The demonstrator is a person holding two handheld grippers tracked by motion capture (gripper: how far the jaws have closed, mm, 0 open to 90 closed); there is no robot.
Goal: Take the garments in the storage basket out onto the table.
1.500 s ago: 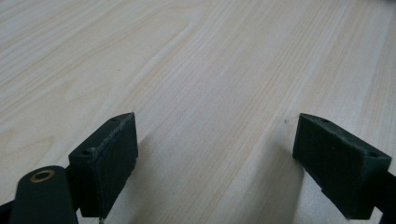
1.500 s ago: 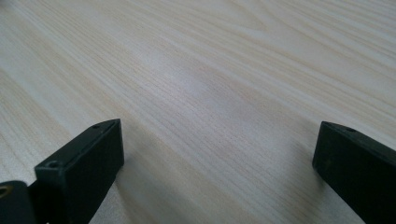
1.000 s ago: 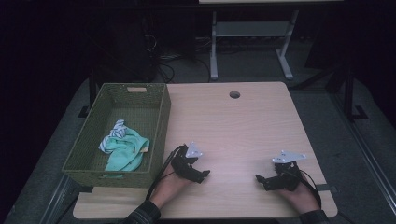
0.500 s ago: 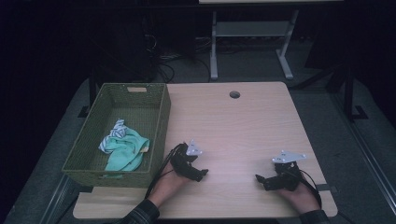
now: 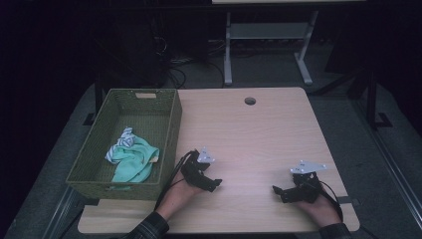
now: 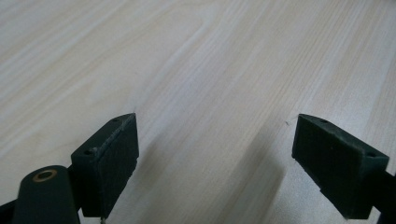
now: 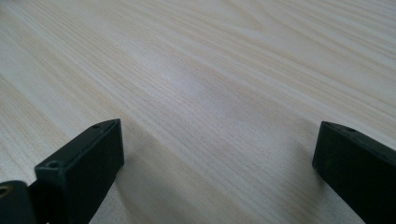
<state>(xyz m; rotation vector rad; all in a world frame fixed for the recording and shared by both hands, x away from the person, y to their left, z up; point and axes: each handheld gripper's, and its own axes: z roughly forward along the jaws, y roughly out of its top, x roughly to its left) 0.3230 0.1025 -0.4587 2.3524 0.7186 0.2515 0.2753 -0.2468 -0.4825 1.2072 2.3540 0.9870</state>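
A green woven basket stands at the table's left edge with a crumpled teal and white cloth lying inside it. My left gripper rests low on the wooden table just right of the basket, jaws wide apart with bare wood between them. My right gripper sits near the front right of the table, also open, with nothing but wood grain between its jaws. Each gripper is held by a hand coming in from the bottom edge.
A round cable hole sits near the table's far edge. Beyond the table are a metal frame's legs and cables on a dark floor. The front table edge runs just below both hands.
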